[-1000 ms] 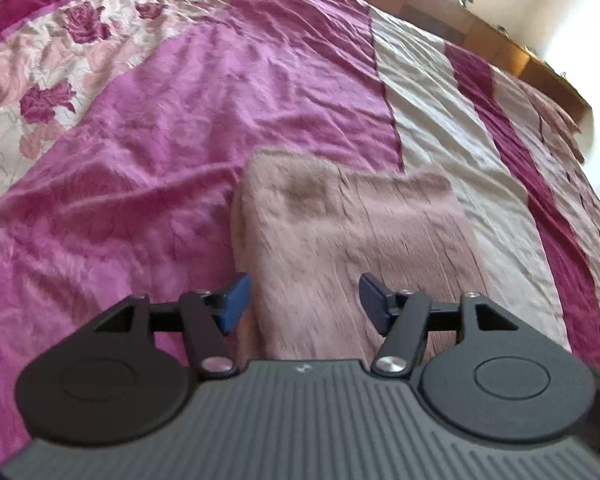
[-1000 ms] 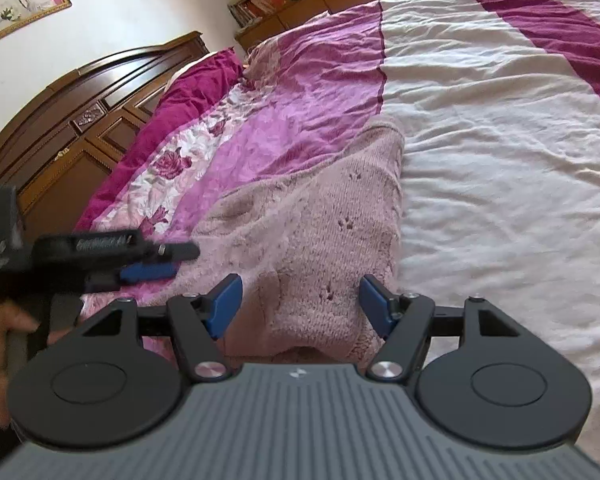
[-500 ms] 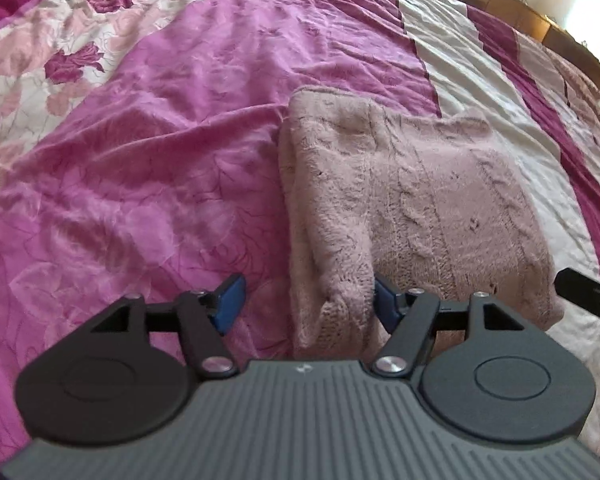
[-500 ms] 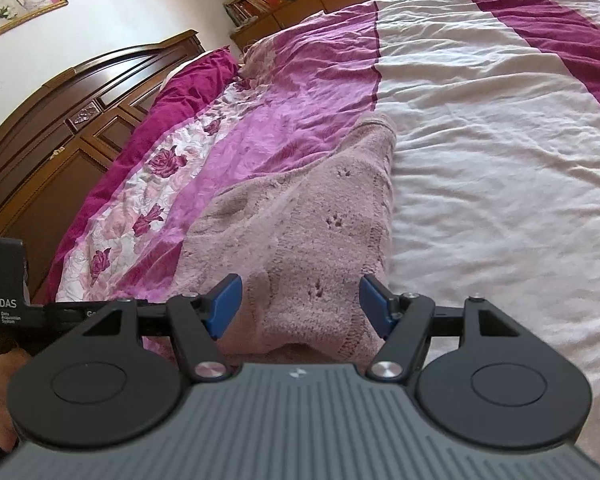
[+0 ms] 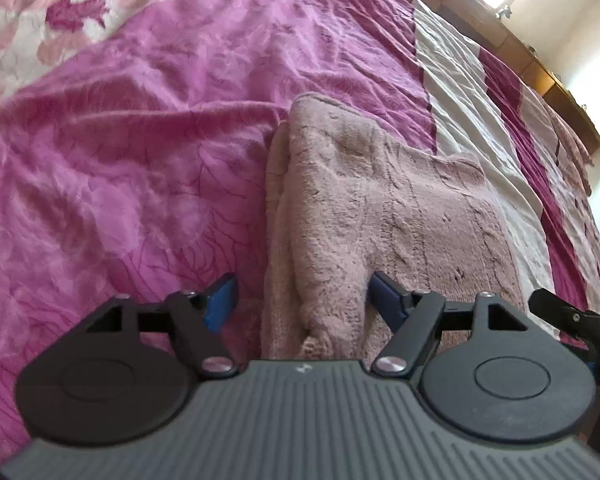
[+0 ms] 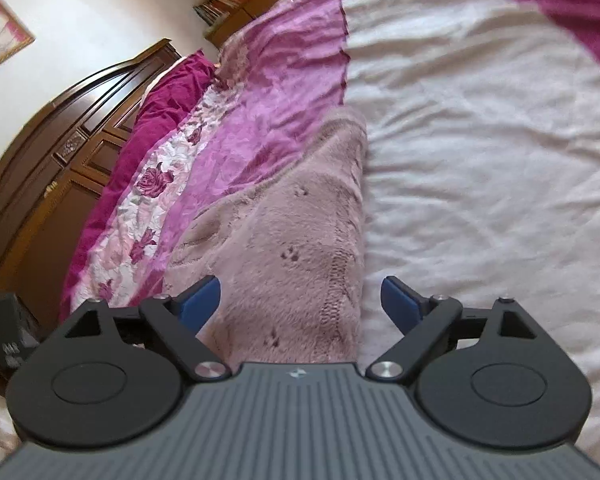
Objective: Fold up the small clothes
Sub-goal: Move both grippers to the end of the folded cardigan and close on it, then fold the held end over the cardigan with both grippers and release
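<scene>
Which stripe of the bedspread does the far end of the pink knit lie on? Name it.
The bright magenta stripe: the pink knit ends on it, beside the seam with the cream stripe. The floral stripe lies apart, toward the headboard.

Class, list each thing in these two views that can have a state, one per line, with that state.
pink knitted garment: folded, lying flat on the bed, held by neither gripper.
left hand-held gripper: open, fingers either side of the garment's near left edge.
right hand-held gripper: open, over the garment's near right edge.
bedspread: spread out, wrinkled.
</scene>
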### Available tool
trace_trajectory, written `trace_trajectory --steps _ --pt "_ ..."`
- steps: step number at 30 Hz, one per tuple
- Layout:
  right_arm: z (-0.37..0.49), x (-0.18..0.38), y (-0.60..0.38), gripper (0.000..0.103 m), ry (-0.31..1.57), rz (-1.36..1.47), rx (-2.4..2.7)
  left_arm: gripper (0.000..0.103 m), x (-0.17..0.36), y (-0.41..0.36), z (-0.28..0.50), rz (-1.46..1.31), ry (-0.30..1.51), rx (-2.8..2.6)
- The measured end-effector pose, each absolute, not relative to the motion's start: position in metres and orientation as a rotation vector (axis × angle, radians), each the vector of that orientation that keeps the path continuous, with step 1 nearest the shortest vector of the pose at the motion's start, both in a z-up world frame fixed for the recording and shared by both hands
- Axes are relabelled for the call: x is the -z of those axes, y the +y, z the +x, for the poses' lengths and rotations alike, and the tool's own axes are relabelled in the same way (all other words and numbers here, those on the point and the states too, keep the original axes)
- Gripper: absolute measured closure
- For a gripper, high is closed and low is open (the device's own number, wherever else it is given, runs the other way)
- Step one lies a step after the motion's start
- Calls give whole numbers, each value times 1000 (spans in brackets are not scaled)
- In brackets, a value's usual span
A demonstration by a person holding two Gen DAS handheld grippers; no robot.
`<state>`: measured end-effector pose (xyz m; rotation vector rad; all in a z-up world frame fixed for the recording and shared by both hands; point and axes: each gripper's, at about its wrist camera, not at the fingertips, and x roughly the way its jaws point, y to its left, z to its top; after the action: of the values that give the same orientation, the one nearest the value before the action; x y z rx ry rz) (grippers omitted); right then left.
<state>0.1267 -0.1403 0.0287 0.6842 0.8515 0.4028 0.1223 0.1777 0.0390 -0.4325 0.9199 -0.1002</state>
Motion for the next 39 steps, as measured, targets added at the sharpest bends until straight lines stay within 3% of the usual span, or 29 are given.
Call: trace_trajectory --steps 8,10,12,15,30,39 --pt "160 6 -135 11 941 855 -500 29 -27 184 128 -578 938 184" --pt "166 6 -128 15 949 839 -504 46 -22 185 129 -620 939 203" --pt "171 4 -123 35 958 800 -487 61 -20 188 129 -657 934 210" --pt "172 -8 -122 46 943 778 -503 69 -24 192 128 -698 923 222" --pt "115 -113 -187 49 804 740 -494 72 -79 129 92 -709 870 382" --pt "34 -73 -265 49 825 785 -358 71 -58 60 52 -529 934 447"
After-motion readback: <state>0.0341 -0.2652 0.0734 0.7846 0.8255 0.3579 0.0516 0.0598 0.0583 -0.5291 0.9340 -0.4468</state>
